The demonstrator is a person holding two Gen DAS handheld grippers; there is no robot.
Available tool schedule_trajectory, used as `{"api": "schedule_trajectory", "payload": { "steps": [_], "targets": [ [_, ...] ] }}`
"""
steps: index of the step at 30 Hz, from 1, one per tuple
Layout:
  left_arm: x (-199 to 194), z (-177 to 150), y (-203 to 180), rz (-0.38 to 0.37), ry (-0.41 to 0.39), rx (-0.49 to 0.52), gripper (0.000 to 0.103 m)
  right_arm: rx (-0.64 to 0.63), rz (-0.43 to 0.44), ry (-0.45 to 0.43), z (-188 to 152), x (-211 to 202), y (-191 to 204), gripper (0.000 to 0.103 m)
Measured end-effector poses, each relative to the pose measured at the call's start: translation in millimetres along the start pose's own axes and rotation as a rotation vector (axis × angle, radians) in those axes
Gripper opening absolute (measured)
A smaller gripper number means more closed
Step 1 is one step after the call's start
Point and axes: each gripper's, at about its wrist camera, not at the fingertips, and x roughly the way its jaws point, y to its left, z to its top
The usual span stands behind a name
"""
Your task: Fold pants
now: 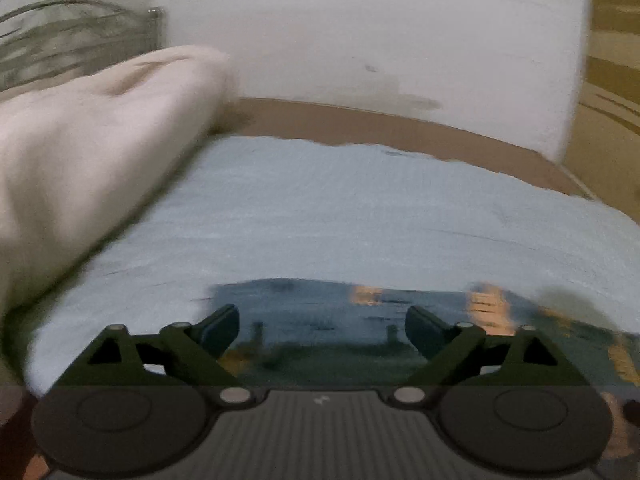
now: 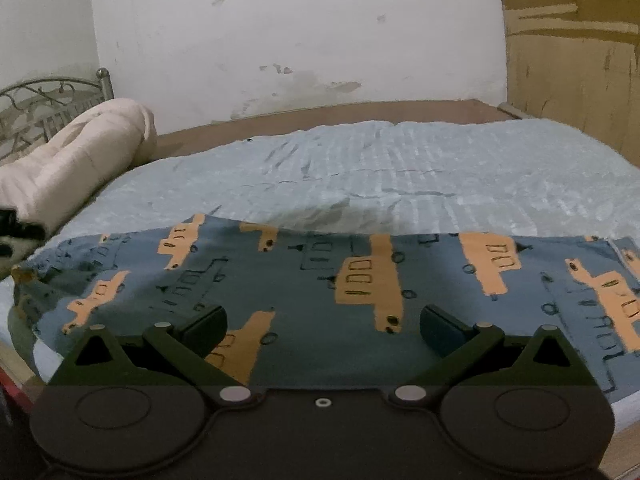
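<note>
Both grippers, left [image 1: 322,330] and right [image 2: 324,330], hover open-fingered above the pants [image 2: 320,292]; grabbing at six o'clock could bunch the bedsheet [image 2: 400,168] too.

Dim, flat indoor light with a greenish cast; the left wrist view is smeared by motion blur, the right one sharp. Fisheye bends the wall [image 2: 280,32], corners go black, a soft shadow on the sheet [image 2: 328,212]

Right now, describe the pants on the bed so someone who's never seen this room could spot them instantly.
Find the bed with the pale blue sheet against the stained white wall. Along its near edge lie the pants, spread flat. Unlike the plain cream rolled quilt at the left, they are dark blue with orange vehicle prints.
</note>
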Motion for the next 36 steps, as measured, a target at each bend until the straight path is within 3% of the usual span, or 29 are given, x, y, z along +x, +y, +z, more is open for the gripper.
{"api": "schedule_trajectory", "payload": {
  "steps": [3, 5, 7, 11, 18, 21, 27, 31, 36],
  "targets": [
    [18, 5, -43, -0.112, 0.016, 0.071, 0.096, -0.017, -0.026, -0.01, -2, -5, -4, 0.102],
    [39, 8, -71, -0.13, 0.041, 0.105, 0.096, -0.024, -0.038, -0.013, -4, -10, -9, 0.102],
    [60, 11, -90, -0.114, 0.061, 0.129, 0.095, -0.03, -0.054, -0.014, -6, -16, -15, 0.102],
    [105, 12, -112, -0.012, 0.117, 0.186, 0.092, -0.016, -0.083, -0.016, -11, -28, -28, 0.102],
    [147, 15, -107, 0.002, 0.161, 0.165, 0.096, 0.021, -0.138, -0.014, -18, -36, -49, 0.102],
    [139, 18, -108, -0.008, 0.154, 0.133, 0.095, 0.041, -0.165, -0.034, -19, -40, -58, 0.102],
    [95, 16, -117, -0.056, 0.059, 0.107, 0.098, 0.138, -0.281, -0.147, -13, -65, -101, 0.102],
    [64, 10, -137, -0.162, 0.023, 0.132, 0.103, 0.248, -0.348, -0.168, -15, -76, -139, 0.102],
    [34, -12, -172, -0.344, 0.028, 0.201, 0.103, 0.375, -0.334, -0.158, -20, -79, -182, 0.102]
  ]
}}
